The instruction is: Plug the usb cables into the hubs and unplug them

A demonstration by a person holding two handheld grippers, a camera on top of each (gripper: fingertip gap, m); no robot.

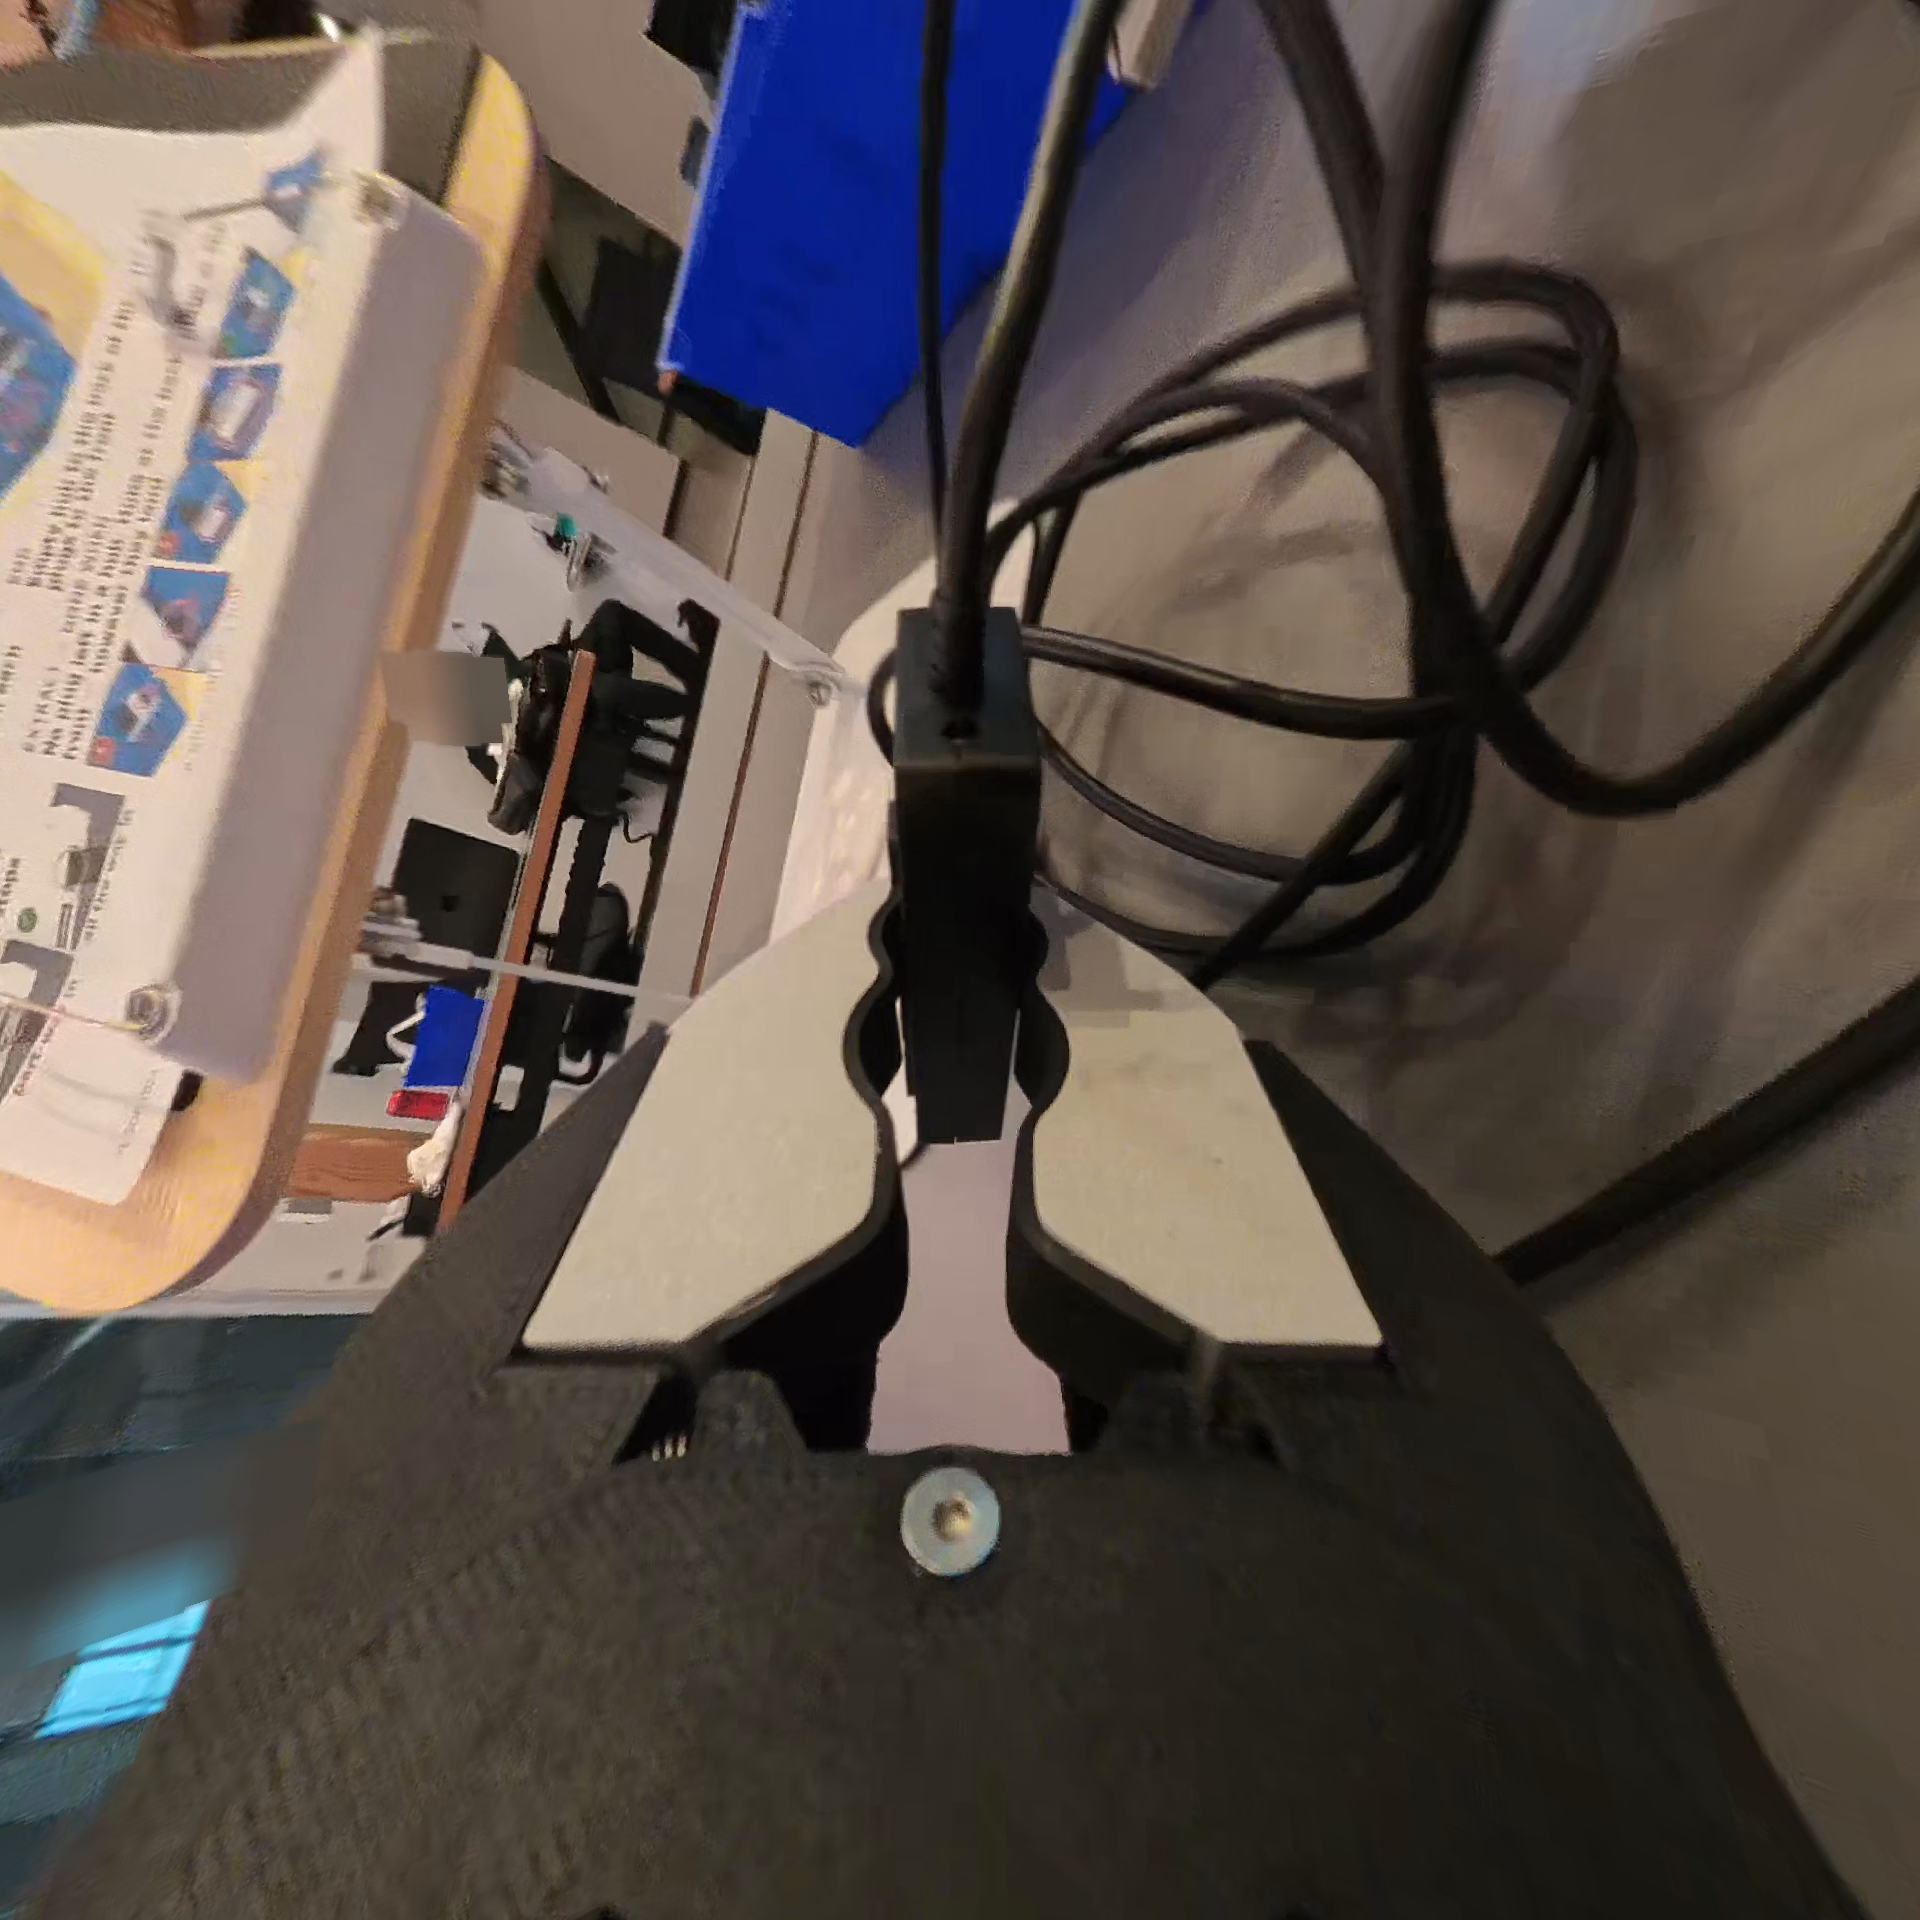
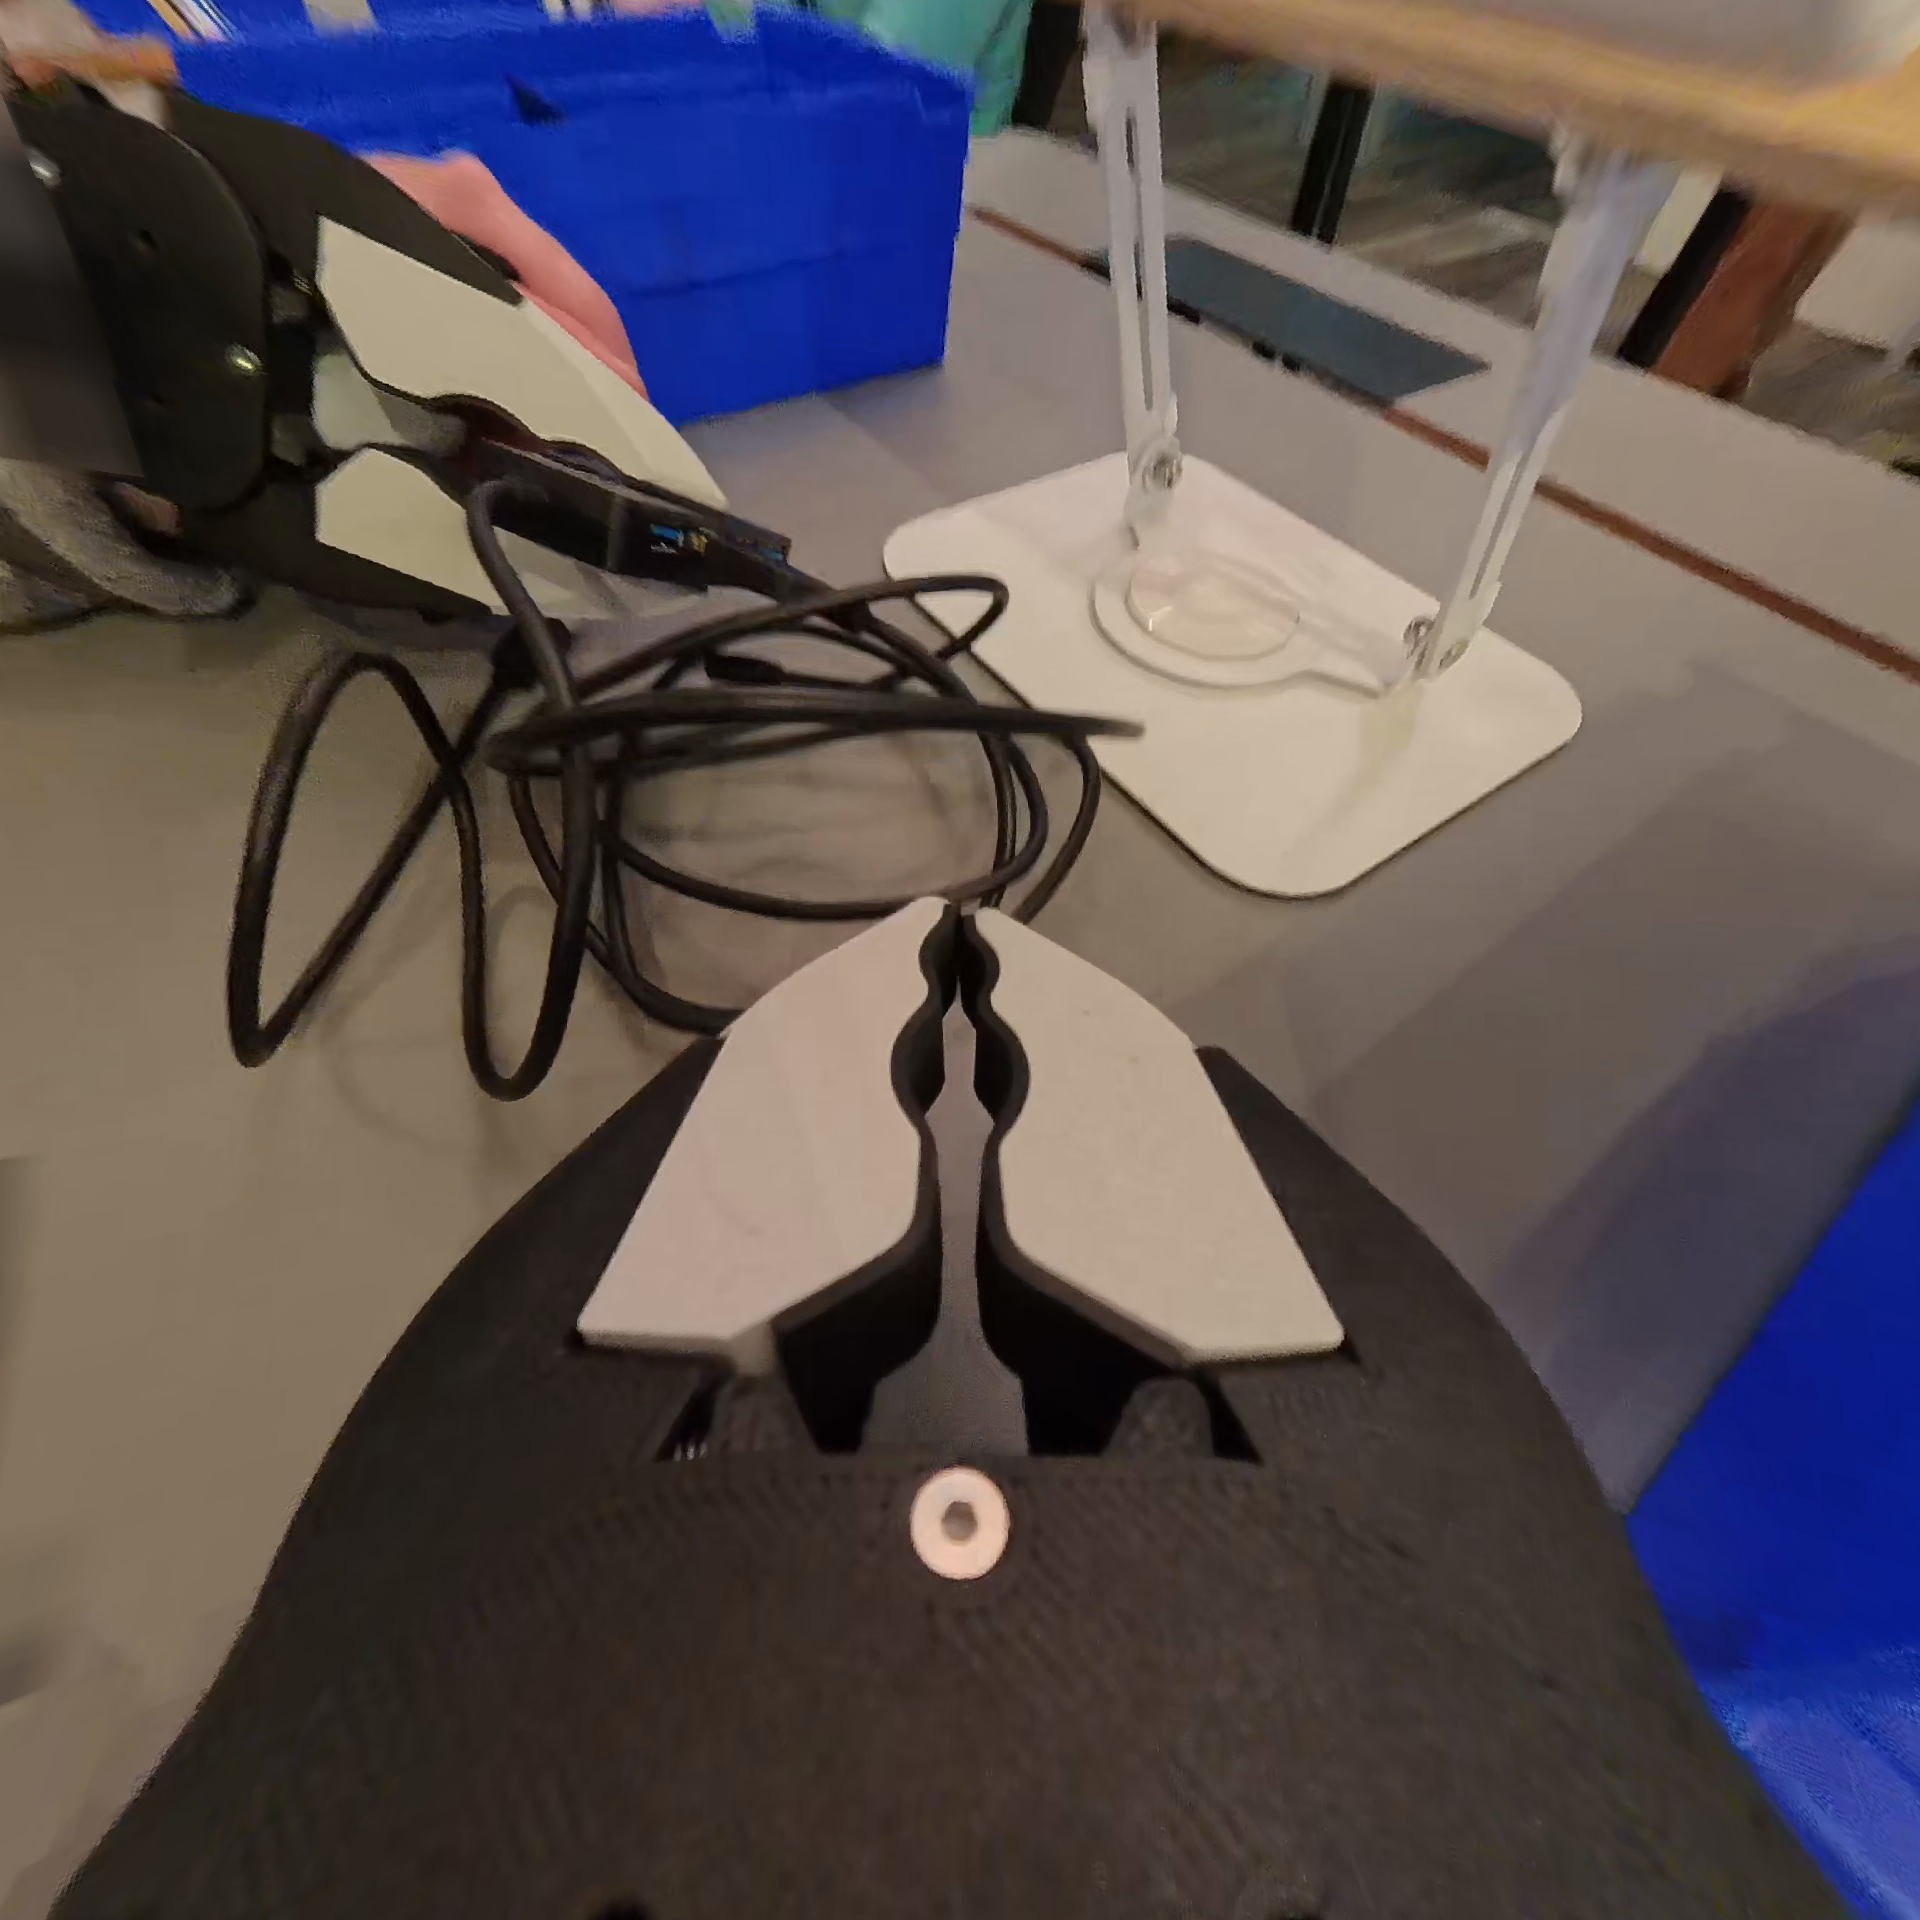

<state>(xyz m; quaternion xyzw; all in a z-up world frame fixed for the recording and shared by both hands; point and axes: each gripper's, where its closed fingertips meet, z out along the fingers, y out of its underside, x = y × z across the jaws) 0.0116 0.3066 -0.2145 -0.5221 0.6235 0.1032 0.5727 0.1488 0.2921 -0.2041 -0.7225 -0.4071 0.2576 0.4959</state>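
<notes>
- Your left gripper [image 1: 961,997] sits nearest the left camera, its fingers [image 1: 748,1122] clamped on the black hub [image 1: 964,831].
- You hold the hub lifted off the grey table [image 1: 1714,1351], its long axis running straight out along the fingers, with two cables leaving its far end.
- From the right wrist view the same hub [image 2: 644,530] points out of the left gripper [image 2: 468,447] toward the right, and blue ports show along its side.
- Your right gripper [image 2: 958,935] is nearly closed and holds nothing; only a thin slit shows between the tips.
- Black cables [image 2: 727,748] lie coiled on the table between the two grippers, just ahead of your right fingertips and below the hub.
- I cannot tell from either view where a free plug end lies in that coil, nor how many ports are already filled.
- Judging by this, the right gripper is the free one and the nearer to the coil, so it must spread its fingers, take a plug and line it up square with the hub's side ports, which lie up and to its left.
- Beyond the coil stand a white stand [image 2: 1351,790] and a blue bin [image 2: 727,208].
</notes>
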